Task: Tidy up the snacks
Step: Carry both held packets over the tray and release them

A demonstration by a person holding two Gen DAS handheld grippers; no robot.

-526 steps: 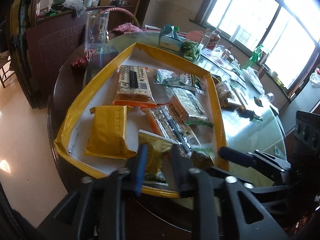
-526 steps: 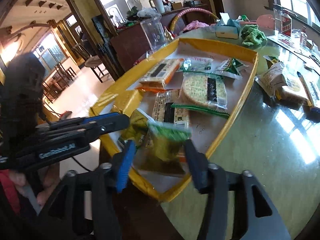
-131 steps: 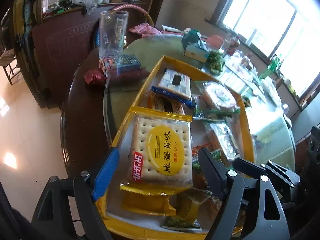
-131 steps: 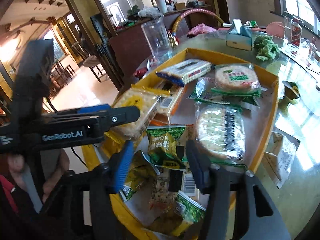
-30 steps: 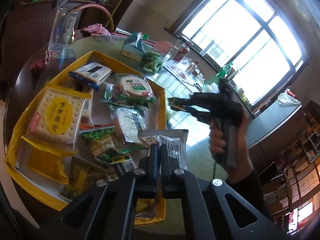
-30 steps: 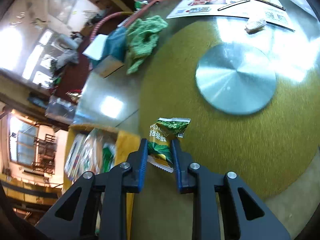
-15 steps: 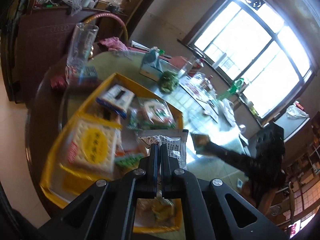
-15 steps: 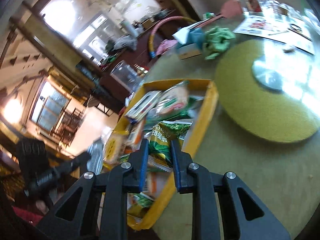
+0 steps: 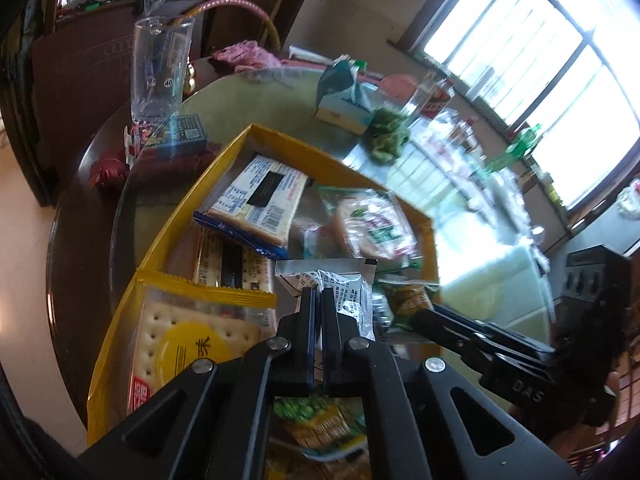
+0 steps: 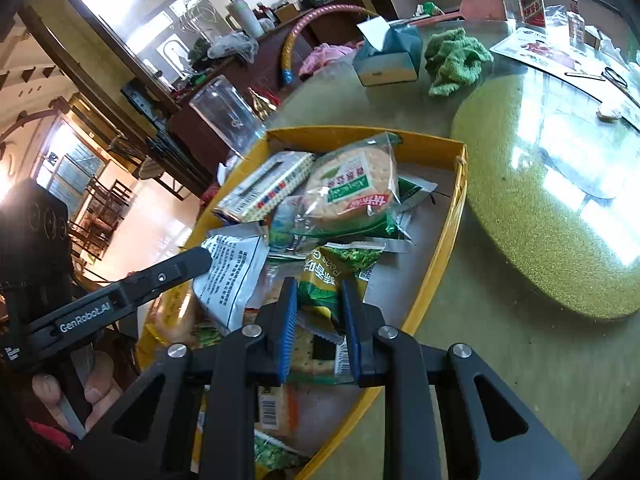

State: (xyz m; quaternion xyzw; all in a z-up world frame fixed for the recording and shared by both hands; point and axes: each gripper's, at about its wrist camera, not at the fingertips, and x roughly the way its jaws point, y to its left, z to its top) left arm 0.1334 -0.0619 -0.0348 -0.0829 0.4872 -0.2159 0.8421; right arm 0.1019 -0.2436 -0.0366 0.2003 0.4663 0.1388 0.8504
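Right wrist view shows the green pea packet point(image 10: 320, 292) clamped between the blue pads of the right gripper point(image 10: 318, 300), held over the near part of the yellow tray point(image 10: 448, 236), its long axis running away from the camera and its printed end pointing toward the far side. To its left the silver packet point(image 10: 236, 272) hangs pinched in the left gripper point(image 10: 200, 258), whose jaws are pressed together on it; in the left wrist view that same packet point(image 9: 340, 284) stands up out of the closed tips of the left gripper point(image 9: 316, 300), printed side to the camera, above the middle of the tray point(image 9: 192, 196). The tray is crowded: a round cracker pack point(image 10: 352, 188) lies toward its far end, a long white biscuit pack point(image 10: 268, 188) just left of it along the far-left wall, a square yellow cracker pack point(image 9: 192, 336) in the near-left corner, with more green and orange packets overlapping beneath the grippers. Beyond the tray on the round table point(image 10: 500, 360) stand a clear measuring jug point(image 10: 228, 116) at far left, a teal tissue box point(image 10: 388, 60) and a green cloth point(image 10: 456, 60) side by side farther off. A green turntable point(image 10: 540, 208) fills the right side.
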